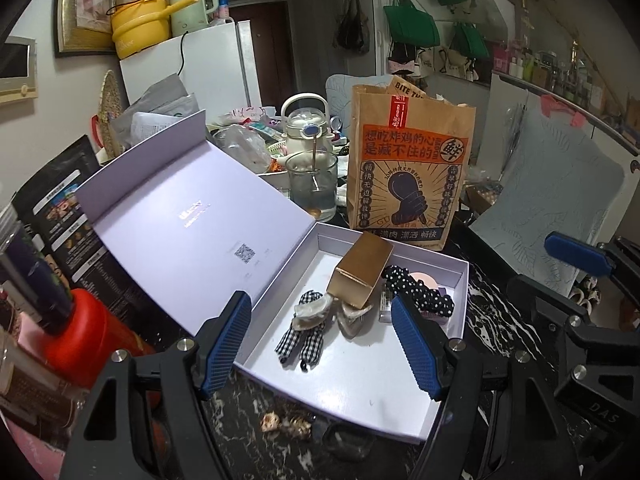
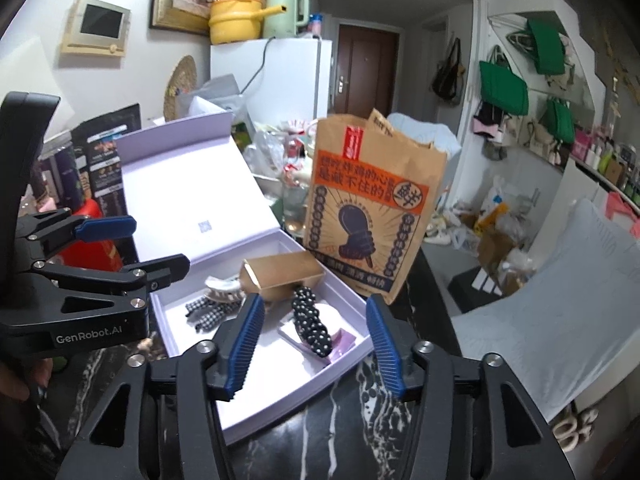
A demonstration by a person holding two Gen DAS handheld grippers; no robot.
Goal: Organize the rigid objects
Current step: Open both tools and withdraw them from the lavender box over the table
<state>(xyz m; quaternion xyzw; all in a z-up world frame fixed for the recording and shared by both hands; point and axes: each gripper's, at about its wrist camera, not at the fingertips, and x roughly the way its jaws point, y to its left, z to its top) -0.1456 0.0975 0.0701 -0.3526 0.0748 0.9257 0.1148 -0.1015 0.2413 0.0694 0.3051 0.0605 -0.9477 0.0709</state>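
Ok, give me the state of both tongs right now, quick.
Left tongs: open, holding nothing, above the white box.
Right tongs: open, holding nothing, above the same box.

One open lilac box sits at the lower centre of the left wrist view. Inside it are one gold carton, one checked bow clip, two pearly claw clips, one black dotted hair clip and one small clear bottle. Behind stand one paper bag and one glass. Upper right, three green bags hang.
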